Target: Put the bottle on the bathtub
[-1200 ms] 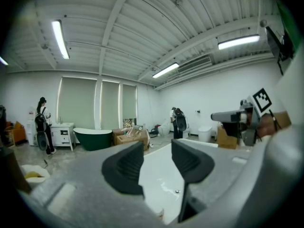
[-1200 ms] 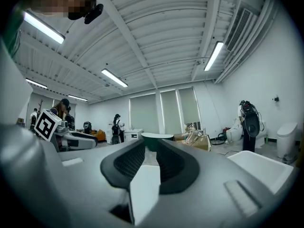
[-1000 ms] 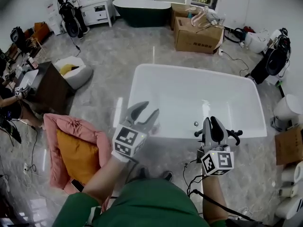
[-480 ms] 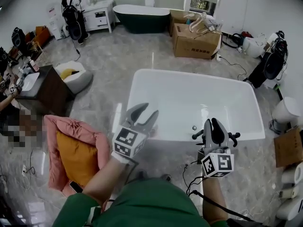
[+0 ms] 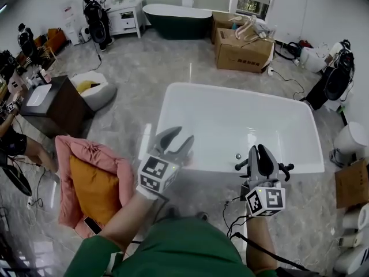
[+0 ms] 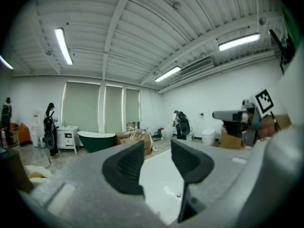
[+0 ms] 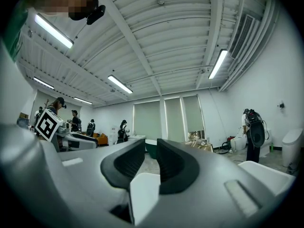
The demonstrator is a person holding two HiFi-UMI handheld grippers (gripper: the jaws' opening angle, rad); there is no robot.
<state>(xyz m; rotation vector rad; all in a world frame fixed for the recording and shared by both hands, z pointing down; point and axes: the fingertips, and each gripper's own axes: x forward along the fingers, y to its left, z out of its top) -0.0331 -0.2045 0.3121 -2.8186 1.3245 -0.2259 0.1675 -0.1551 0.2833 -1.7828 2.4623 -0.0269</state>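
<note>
The white bathtub (image 5: 173, 97) fills the middle of the head view, its near rim just beyond both grippers. No bottle shows in any view. My left gripper (image 5: 181, 134) hovers over the tub's near left corner, open, with nothing between its fingers. In the left gripper view the left gripper (image 6: 156, 148) frames the white tub's inside (image 6: 161, 184). My right gripper (image 5: 258, 149) sits by the near rim at the right, jaws together and empty. In its own view the right gripper (image 7: 151, 144) points across the room.
A black tap fitting (image 5: 285, 167) stands on the rim beside the right gripper. A pink and orange cushion (image 5: 92, 178) lies left of me on the floor. Farther off are a dark cabinet (image 5: 49, 105), cardboard boxes (image 5: 242, 48) and a dark green tub (image 5: 176, 17).
Both grippers keep their pose and place. The head view has drifted slightly, so the room sits a little lower in frame.
</note>
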